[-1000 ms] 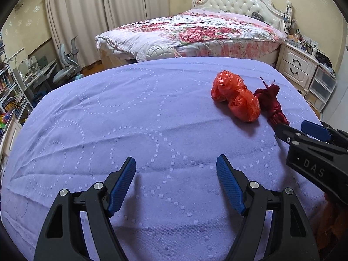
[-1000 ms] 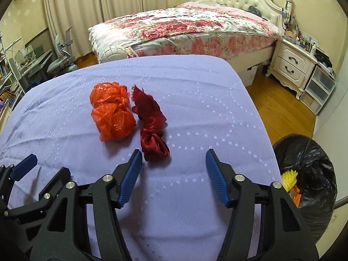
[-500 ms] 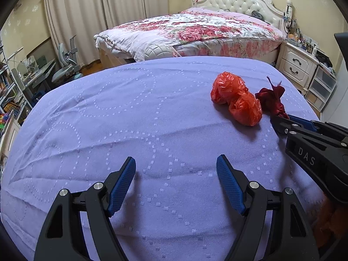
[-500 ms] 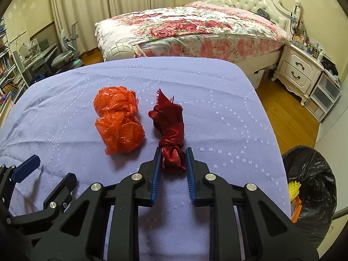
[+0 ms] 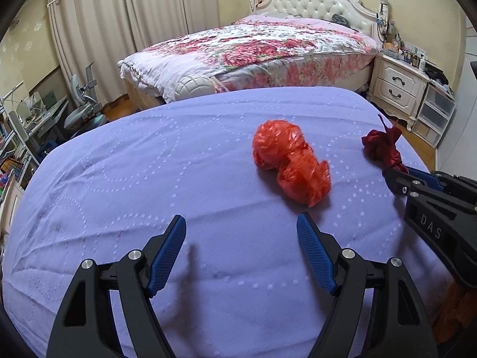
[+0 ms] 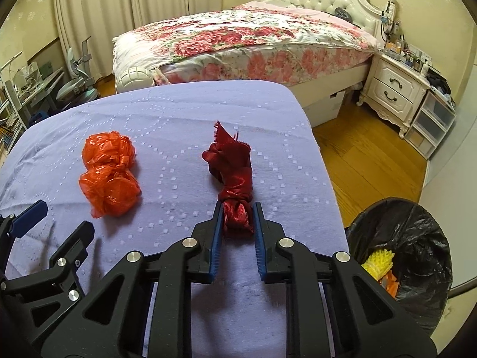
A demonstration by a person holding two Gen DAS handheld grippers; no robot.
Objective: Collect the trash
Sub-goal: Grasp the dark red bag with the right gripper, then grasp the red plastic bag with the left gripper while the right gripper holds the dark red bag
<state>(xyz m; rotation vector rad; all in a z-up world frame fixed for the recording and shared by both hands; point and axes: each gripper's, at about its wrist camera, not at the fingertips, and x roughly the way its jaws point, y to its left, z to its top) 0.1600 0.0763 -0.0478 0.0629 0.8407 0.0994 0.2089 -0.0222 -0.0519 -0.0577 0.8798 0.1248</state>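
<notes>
Nearest, right gripper point(image 6: 237, 217) clamped on the near knotted end of a dark red fabric bundle point(image 6: 233, 179), blue pads pressed against both sides. Bundle stretched away from the gripper over the lilac-covered surface point(image 6: 167, 119), frayed far end pointing toward the room; whether lifted or resting on the cloth, cannot tell. Left gripper point(image 5: 241, 256) spread wide with nothing between its pads, hovering low above the cloth, shadow cast just beneath. A little beyond and to its right, crumpled orange plastic bag point(image 5: 290, 165) lying on the surface, apart from both grippers and well apart from the red bundle point(image 5: 383, 149), seen there at the right edge, pinched by the other gripper's tips. Down past the right edge of the surface, black-lined trash bin point(image 6: 417, 232) standing on the wooden floor point(image 6: 366, 161), something yellow and something orange inside. Farther back, bed with floral quilt point(image 6: 238, 38) and white tufted headboard, white nightstand point(image 6: 393, 89) to its right. Pale curtains point(image 5: 134, 15) along the far wall.
</notes>
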